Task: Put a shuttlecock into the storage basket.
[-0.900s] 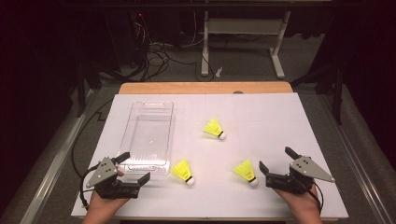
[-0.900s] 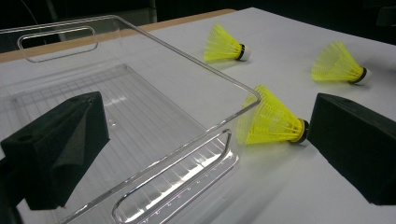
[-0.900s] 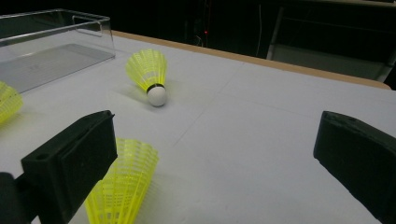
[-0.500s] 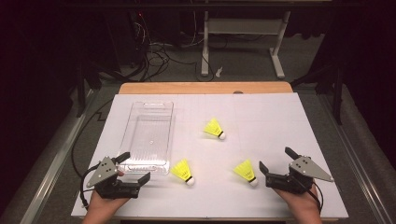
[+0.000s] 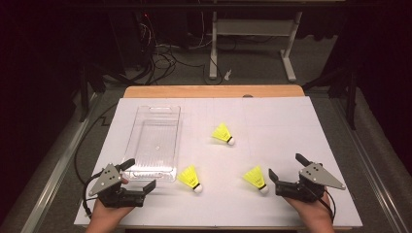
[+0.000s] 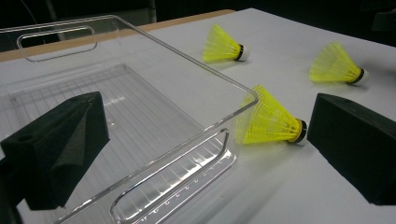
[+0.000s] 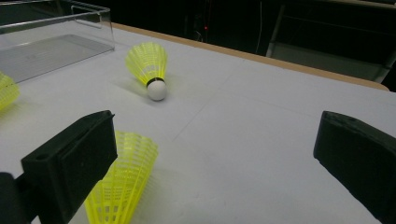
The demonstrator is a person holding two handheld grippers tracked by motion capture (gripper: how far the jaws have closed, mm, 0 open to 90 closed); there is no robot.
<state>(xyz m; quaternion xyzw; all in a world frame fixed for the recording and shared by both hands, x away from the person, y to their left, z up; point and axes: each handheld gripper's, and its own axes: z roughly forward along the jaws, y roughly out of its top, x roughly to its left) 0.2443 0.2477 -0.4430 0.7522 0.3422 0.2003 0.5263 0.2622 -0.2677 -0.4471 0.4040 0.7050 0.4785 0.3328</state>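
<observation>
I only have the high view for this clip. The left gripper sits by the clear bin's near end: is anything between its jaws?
Observer: No. In the left gripper view the left gripper is open, with the clear bin's near handle corner and the nearest shuttlecock ahead of it, nothing gripped.
Operator: Does that shuttlecock touch the bin?
Observer: It lies right beside the bin's near corner, cork end pointing away from it; contact I cannot tell.
Operator: And the right gripper?
Observer: The right gripper is open too. In its own view a second shuttlecock lies on the table beside its left jaw, skirt partly hidden behind it.
</observation>
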